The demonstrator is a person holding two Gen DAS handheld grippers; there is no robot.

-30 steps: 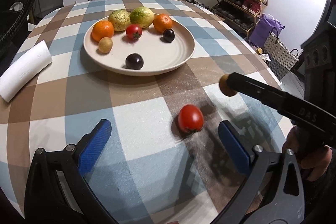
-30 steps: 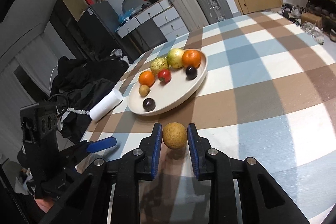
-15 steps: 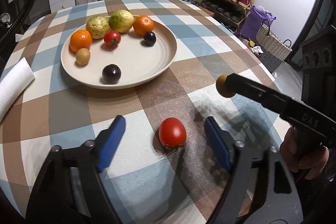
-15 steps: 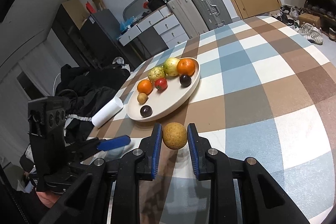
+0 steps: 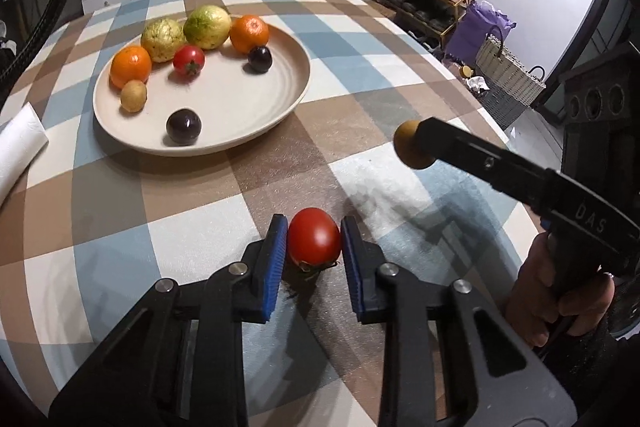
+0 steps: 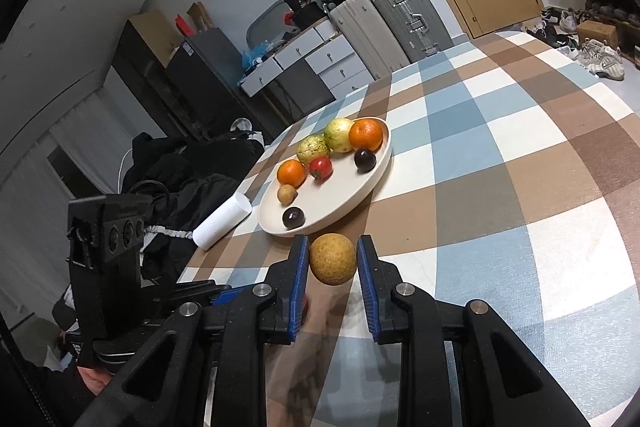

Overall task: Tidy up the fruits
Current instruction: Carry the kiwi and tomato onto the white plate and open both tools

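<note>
Left tool point(image 5: 314, 253), right tool point(image 6: 333, 269): black frames, ribbed blue pads, silver screws; "DAS" embossed; dark sleeve point(image 5: 592, 343).

Bare checked tablecloth point(image 5: 168, 219) lies open between the left gripper point(image 5: 314, 247) and the plate point(image 5: 296, 95). Plate's near-right half is free; a dark plum point(image 5: 183, 126) sits at the near rim, other fruit crowd the far-left. Right gripper point(image 5: 412, 149) hangs to the right, above the cloth. Paper roll point(image 5: 18, 147) at left edge.

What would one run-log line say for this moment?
left gripper: shut on tomato | right gripper: shut on brown fruit, lifted | plate: seven fruits
</note>
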